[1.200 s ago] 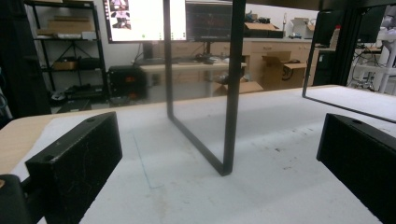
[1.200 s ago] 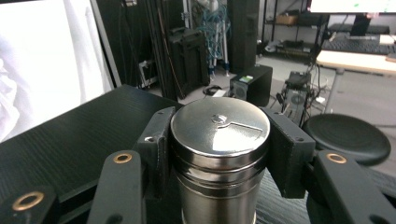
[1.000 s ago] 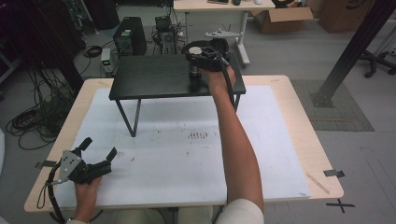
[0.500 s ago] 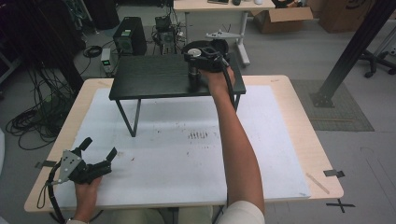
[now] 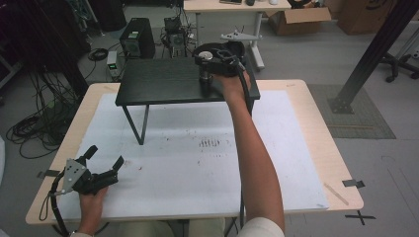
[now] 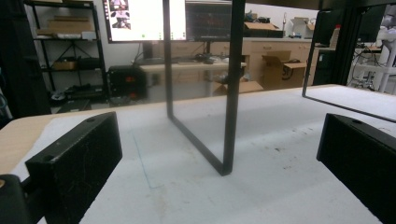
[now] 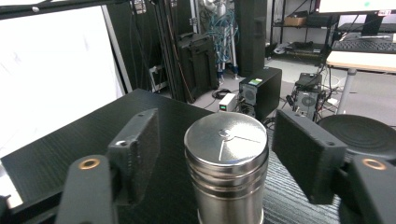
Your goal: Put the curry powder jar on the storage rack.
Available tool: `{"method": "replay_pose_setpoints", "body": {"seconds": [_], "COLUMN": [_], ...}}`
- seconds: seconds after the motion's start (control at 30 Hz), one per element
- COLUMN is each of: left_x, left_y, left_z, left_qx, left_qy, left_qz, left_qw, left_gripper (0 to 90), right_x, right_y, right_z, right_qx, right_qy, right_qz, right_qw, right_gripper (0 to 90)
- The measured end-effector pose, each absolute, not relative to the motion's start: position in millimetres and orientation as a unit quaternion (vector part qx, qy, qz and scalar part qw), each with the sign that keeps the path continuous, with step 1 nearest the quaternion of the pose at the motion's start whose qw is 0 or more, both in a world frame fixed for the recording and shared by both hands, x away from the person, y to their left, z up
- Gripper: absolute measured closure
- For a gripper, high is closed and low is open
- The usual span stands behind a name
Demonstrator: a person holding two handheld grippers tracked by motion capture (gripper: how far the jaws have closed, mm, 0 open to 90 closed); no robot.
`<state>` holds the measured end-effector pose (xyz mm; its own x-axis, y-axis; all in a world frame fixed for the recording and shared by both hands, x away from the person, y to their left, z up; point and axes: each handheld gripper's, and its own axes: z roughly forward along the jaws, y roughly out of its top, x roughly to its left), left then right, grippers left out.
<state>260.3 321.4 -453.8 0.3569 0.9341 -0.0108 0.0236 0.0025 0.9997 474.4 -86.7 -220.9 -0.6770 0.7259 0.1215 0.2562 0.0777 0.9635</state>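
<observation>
So my right gripper (image 7: 219,154) has just been opening, and the shiny steel cylinder canister with the ridged lid (image 7: 226,172) sits right between my two black fingers (image 7: 135,149), upright on the low black slatted shelf (image 7: 60,154). There's a clear gap on both sides now, so I'm not squeezing it, just straddling it.

Biggest worry from here: if I pull back at an angle, one finger clips the side of the tin. It's tall, narrow and slick, so my guess is it tips easily, and it stands close to the shelf's far corner. From above, the canister (image 5: 205,74) is near the right end of the shelf (image 5: 163,81), and a knock outward would send it off the edge toward the floor. A straight lift-and-retreat looks safest, with the fingers a bit wider first.

Second thing: the cable trailing off my gripper could drag across the shelf top as I back away and catch the tin.

My left gripper (image 5: 106,168) rests well off on the white sheet-covered table (image 5: 197,177), fingers spread wide with nothing in them, facing the shelf's thin black metal leg (image 6: 229,102). Bumping that leg would shake the tin.

Beyond the tin there's a black computer tower (image 7: 261,88) and cable clutter on the floor, a rough landing spot.
</observation>
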Motion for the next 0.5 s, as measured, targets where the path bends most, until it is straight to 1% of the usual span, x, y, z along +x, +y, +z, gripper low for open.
{"method": "replay_pose_setpoints", "body": {"seconds": [0.17, 0.4, 0.5], "left_x": [260, 260, 260], "left_y": [322, 321, 321], "left_z": [-454, -454, -454], "left_qx": [0.588, 0.587, 0.587], "left_qy": [0.408, 0.407, 0.407], "left_qz": [0.394, 0.394, 0.394], "left_qw": [0.577, 0.578, 0.578], "left_gripper": [0.4, 0.5, 0.5], "right_x": [466, 450, 444], "right_y": [-92, -100, -103], "right_z": [-216, -211, -210], "right_qx": [0.344, 0.332, 0.329], "right_qy": [0.702, 0.698, 0.696], "right_qz": [0.591, 0.598, 0.596], "right_qw": [0.201, 0.215, 0.228], "right_gripper": [25.1, 13.0, 5.3]}}
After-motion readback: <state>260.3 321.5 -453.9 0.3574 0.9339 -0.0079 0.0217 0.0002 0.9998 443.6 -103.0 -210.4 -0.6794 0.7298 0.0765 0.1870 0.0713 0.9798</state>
